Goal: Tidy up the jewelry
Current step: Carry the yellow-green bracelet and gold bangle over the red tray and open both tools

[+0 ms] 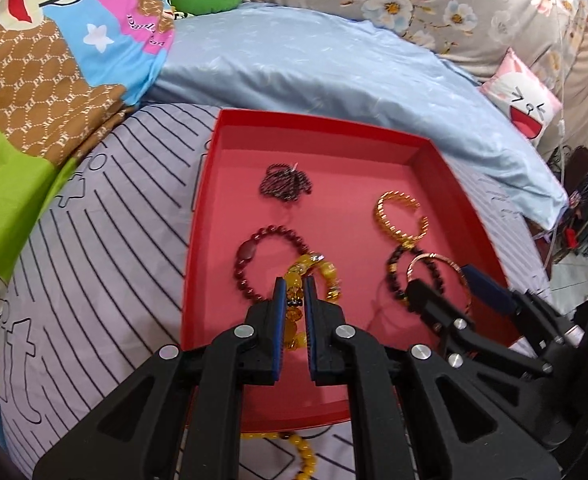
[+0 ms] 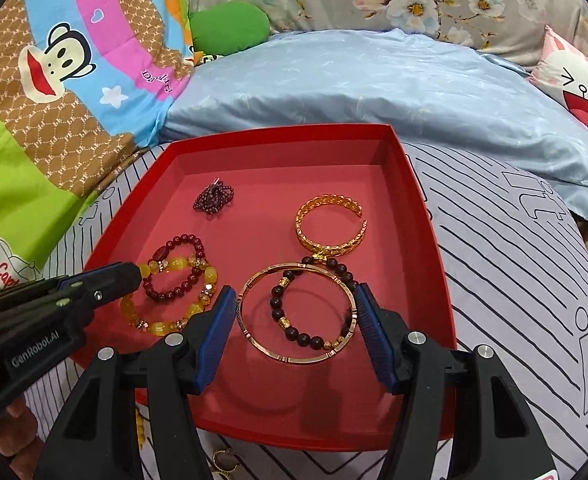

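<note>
A red tray (image 1: 322,124) (image 2: 278,140) lies on the bed and holds several bracelets. My left gripper (image 1: 294,292) is shut on the yellow bead bracelet (image 1: 326,276) (image 2: 166,308), low over the tray beside a dark red bead bracelet (image 1: 254,256) (image 2: 182,268). My right gripper (image 2: 294,304) (image 1: 442,284) is open, its fingers astride a rose-gold bangle (image 2: 294,312) that lies over a dark bead bracelet (image 2: 294,328). A gold cuff (image 1: 400,216) (image 2: 330,224) and a heap of small purple beads (image 1: 284,182) (image 2: 214,196) lie farther back.
A striped lilac cover (image 1: 94,240) (image 2: 514,280) surrounds the tray. A blue quilt (image 1: 314,72) and a cartoon blanket (image 2: 54,80) lie behind. Yellow beads (image 1: 302,452) lie on the cover in front of the tray, and a gold piece (image 2: 224,460) lies there too.
</note>
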`<state>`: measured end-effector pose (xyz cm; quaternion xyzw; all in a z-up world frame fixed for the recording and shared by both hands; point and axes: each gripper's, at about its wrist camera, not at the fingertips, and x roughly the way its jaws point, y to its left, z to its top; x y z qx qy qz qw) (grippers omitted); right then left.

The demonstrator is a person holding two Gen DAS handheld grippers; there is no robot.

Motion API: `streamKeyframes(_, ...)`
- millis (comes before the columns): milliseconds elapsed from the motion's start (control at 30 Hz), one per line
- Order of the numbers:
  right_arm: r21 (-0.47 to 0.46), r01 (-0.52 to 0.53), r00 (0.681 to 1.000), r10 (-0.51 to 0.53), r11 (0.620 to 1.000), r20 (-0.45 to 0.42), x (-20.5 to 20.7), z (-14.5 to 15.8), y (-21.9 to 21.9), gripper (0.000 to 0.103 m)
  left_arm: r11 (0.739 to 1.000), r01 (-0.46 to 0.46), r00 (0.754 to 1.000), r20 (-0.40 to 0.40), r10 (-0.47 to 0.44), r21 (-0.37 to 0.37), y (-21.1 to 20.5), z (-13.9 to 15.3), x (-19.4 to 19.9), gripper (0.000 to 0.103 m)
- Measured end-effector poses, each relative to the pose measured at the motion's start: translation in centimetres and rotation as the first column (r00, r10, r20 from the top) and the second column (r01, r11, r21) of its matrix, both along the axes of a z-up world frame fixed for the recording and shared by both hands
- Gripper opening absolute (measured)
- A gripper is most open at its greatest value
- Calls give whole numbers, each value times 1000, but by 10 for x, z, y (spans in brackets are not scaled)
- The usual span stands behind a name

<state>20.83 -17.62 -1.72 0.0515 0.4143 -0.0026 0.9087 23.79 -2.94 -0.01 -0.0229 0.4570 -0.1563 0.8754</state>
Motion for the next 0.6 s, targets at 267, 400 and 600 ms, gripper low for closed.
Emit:
streamKeyframes(267,-21,-8,1000,8,1000,2,4,-2,4,59,997,-14,1000,23,12,78,-2,-11,-1,9)
streamKeyframes(400,-14,-21,1000,21,1000,-5,5,-3,8,59,996,-24,999,29,21,90,-2,-12,-2,9)
streamKeyframes(600,-13,-13,1000,13,1000,4,0,-2,8,59,995,-44,998,43,40,94,-1,-10,-4,19)
